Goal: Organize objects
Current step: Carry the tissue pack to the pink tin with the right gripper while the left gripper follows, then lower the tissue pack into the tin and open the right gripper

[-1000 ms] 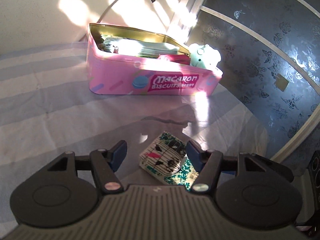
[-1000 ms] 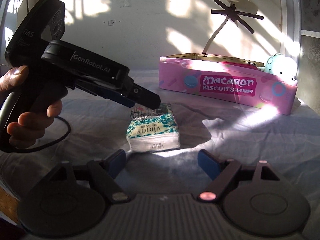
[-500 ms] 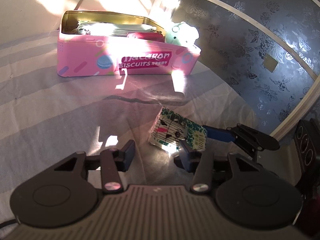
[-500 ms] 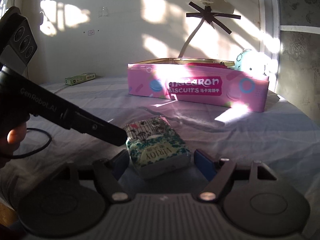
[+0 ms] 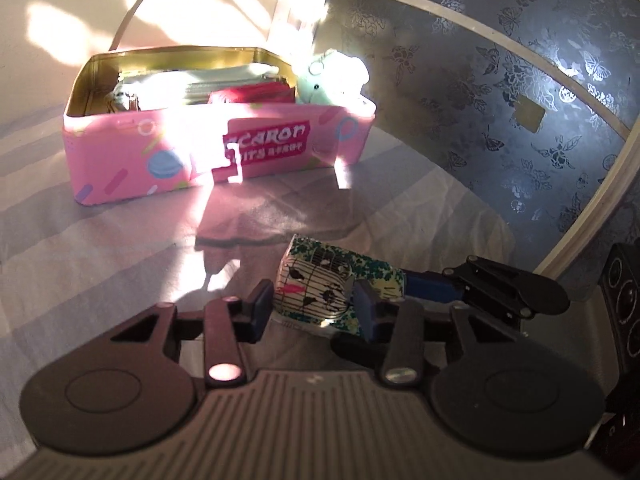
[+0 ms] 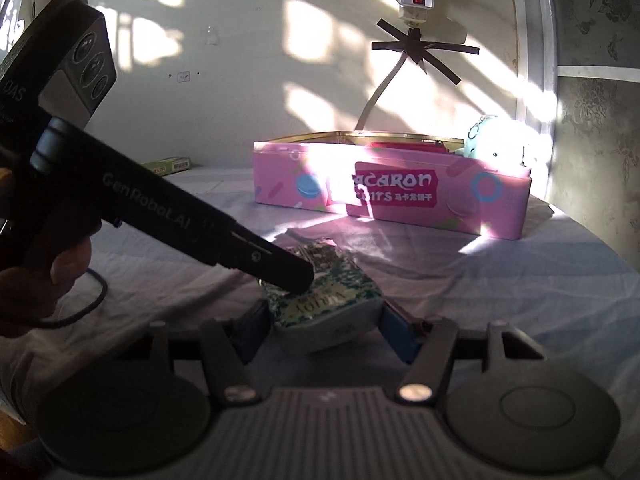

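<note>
Both the left tool (image 5: 316, 310) and right tool (image 6: 322, 332) pinched the "VIRJOY" tissue pack (image 6: 332, 300); behind stood a pink "MACARON" tin (image 6: 392, 196) on the sunlit striped sheet (image 6: 500, 280).

Hard, low sunlight throws window-shaped patches across the wall (image 6: 224, 80) and burns out the pink tin's (image 5: 224, 148) lettering; foregrounds sit dim, fisheye edges curve and darken.

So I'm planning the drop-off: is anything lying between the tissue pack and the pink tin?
Nothing visible lies between them. The tissue pack sits between the fingers of both the left hand-held gripper and the right hand-held gripper, and only bare cloth stretches ahead to the pink tin.
</note>
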Tool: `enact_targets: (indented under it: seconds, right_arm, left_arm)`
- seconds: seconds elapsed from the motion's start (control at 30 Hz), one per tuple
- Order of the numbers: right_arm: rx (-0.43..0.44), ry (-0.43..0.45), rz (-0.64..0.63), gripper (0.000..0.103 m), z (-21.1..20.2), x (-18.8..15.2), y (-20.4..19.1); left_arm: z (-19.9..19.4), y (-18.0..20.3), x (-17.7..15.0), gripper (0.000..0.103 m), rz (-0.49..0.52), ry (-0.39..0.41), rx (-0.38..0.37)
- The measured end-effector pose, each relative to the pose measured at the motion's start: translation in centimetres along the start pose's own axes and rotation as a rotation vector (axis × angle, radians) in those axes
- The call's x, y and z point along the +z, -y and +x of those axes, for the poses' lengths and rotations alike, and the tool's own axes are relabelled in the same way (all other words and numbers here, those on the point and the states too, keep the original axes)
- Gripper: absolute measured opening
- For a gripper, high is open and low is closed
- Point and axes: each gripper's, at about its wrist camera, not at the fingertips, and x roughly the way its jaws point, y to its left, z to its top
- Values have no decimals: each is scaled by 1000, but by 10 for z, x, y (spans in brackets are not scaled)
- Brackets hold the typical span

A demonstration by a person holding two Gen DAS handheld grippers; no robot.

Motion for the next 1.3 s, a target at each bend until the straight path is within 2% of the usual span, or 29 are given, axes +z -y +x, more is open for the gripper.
enact_targets:
  seconds: [0.1, 0.2, 0.27, 0.4, 0.5, 0.67, 0.87, 0.9, 0.97, 1.2, 1.3]
  right_arm:
    - [-9, 83, -7, 60, 4, 27, 1]
    - [-12, 147, 31, 60, 21, 62, 5]
    - [-24, 179, 57, 60, 39, 82, 9]
    - [-47, 206, 91, 60, 78, 110, 10]
    - [-59, 183, 93, 60, 107, 122, 11]
    - [-57, 121, 103, 60, 146, 129, 13]
    - [-52, 98, 111, 62, 167, 130, 17]
    - [-48, 106, 112, 65, 168, 130, 18]
    - [-38, 131, 117, 76, 169, 130, 19]
    - [-37, 152, 117, 77, 161, 127, 19]
    - [-45, 150, 116, 81, 151, 125, 16]
  left_arm:
    - [-15, -9, 31, 46, 14, 73, 8]
    - [-16, -17, 63, 46, 45, 137, 76]
    - [-10, -27, 86, 46, 23, 163, 117]
    - [1, -55, 120, 46, -24, 184, 166]
    - [14, -72, 134, 46, -32, 175, 202]
    - [34, -93, 142, 46, -54, 152, 245]
    - [49, -103, 146, 46, -44, 135, 283]
    - [51, -104, 146, 47, -49, 133, 287]
    - [53, -105, 147, 48, -57, 129, 305]
    - [43, -93, 139, 55, -28, 135, 437]
    - [30, -87, 132, 57, -32, 134, 484]
